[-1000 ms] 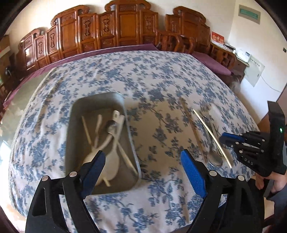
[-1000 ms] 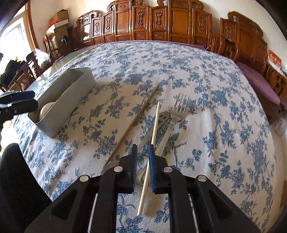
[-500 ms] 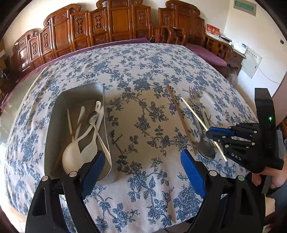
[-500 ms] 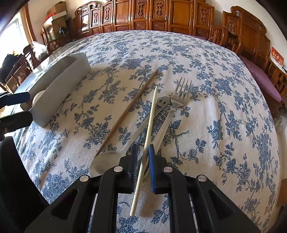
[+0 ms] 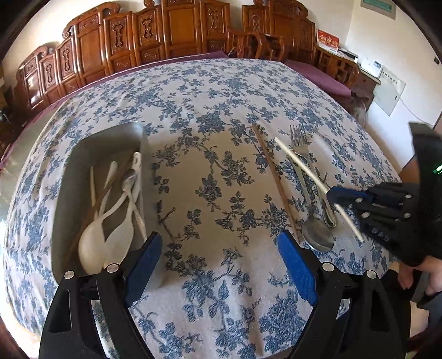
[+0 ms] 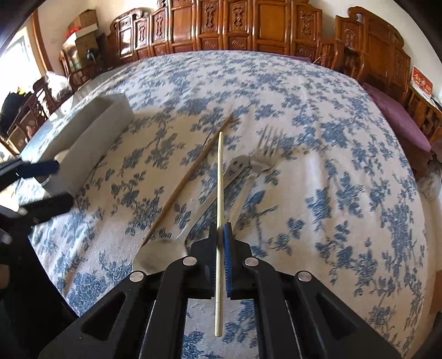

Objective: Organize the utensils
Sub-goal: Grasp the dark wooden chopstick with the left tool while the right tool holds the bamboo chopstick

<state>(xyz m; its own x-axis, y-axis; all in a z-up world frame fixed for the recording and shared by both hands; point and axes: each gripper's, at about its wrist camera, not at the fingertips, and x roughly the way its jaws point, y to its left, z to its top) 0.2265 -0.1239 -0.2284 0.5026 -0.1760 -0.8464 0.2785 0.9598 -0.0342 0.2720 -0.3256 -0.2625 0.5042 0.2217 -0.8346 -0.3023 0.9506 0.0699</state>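
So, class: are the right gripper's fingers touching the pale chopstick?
Touching. The right wrist view shows the right gripper with its fingers closed on the pale chopstick, no gap on either side.

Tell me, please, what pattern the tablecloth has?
The tablecloth is white with blue flower sprays, clearest in the left wrist view.

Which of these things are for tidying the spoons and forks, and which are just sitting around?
For the job: pale chopstick pinched in the right tool; brown chopstick; metal spoon; fork; grey tray holding white spoons; open left tool.

Just lying about: flowered tablecloth; carved wooden chairs; cardboard boxes.
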